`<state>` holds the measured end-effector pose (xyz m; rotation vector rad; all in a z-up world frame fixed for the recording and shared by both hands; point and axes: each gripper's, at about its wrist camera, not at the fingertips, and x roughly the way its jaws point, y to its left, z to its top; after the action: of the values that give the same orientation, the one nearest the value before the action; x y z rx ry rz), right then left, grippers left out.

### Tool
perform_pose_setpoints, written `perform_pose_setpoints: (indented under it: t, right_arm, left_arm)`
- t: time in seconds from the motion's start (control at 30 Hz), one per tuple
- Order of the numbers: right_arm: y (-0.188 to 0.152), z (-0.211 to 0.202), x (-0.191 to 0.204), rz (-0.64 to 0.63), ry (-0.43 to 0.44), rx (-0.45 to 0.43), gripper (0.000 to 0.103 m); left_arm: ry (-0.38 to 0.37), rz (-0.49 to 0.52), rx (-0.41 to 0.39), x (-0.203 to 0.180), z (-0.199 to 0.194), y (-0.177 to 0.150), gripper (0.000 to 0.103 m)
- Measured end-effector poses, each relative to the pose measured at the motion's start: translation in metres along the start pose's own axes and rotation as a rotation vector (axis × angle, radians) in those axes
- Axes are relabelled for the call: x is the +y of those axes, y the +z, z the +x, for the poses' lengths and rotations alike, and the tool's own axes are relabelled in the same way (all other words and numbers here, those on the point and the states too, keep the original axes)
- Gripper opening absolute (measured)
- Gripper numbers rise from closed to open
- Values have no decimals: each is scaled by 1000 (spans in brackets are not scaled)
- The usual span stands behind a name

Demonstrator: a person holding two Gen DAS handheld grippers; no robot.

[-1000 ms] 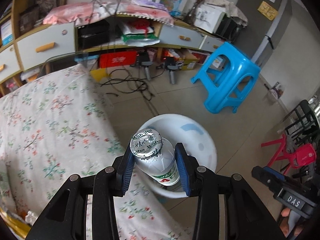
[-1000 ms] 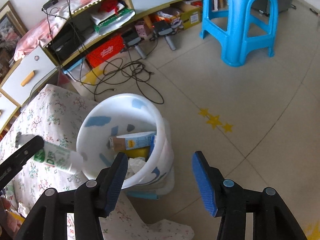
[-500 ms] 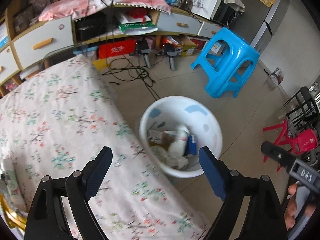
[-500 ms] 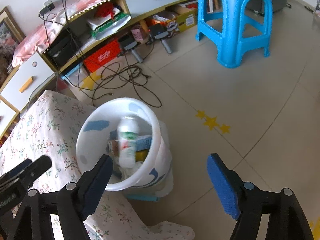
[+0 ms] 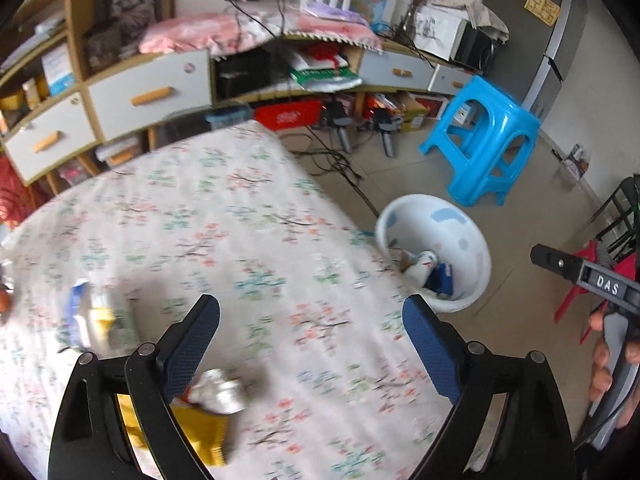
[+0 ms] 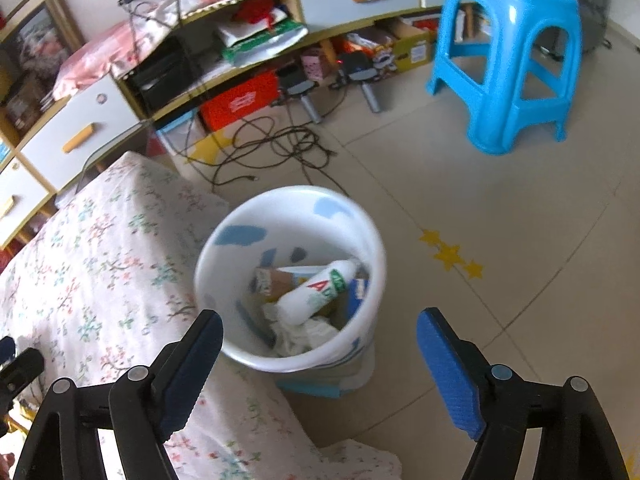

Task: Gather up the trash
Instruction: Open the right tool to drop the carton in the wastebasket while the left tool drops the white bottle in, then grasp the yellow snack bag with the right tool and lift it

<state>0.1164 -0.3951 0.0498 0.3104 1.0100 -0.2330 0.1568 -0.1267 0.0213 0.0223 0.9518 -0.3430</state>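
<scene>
A white bin with blue patches (image 6: 362, 232) stands on the floor beside the floral-cloth table (image 6: 92, 264). A white plastic bottle (image 6: 316, 292) lies inside it on cartons and tissue; the bin also shows in the left wrist view (image 5: 478, 256). My left gripper (image 5: 312, 344) is open and empty above the table. A crumpled silver wrapper (image 5: 218, 392) on a yellow packet (image 5: 200, 432) lies by its left finger, and a blue-and-yellow packet (image 5: 94, 320) lies further left. My right gripper (image 6: 320, 360) is open and empty above the bin's near rim.
A blue plastic stool (image 6: 516, 64) stands on the tiled floor right of the bin. Loose black cables (image 6: 276, 148) lie in front of a low cabinet with drawers (image 6: 92, 128). Red and black chair frames (image 5: 612, 232) stand at the far right.
The left gripper let go of the bottle, which now lies in the bin. It then swung left over the table. The right gripper opened wider and moved slightly nearer the bin.
</scene>
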Motion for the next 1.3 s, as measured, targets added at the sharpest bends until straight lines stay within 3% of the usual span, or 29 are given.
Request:
perform_pose_setpoints:
  t: [0.3, 0.83, 1.13, 1.3]
  right_arm:
    - [-11, 7, 52, -101, 26, 11, 85]
    - [-39, 25, 145, -248, 89, 61, 85]
    - [-92, 28, 227, -462, 180, 118, 86]
    - [-130, 30, 269, -613, 215, 150, 86]
  left_arm:
    - [60, -35, -49, 55, -40, -32, 95]
    - [181, -403, 14, 189, -55, -78, 95]
    - [226, -438, 55, 217, -63, -105, 95]
    - [204, -467, 54, 229, -74, -113, 95]
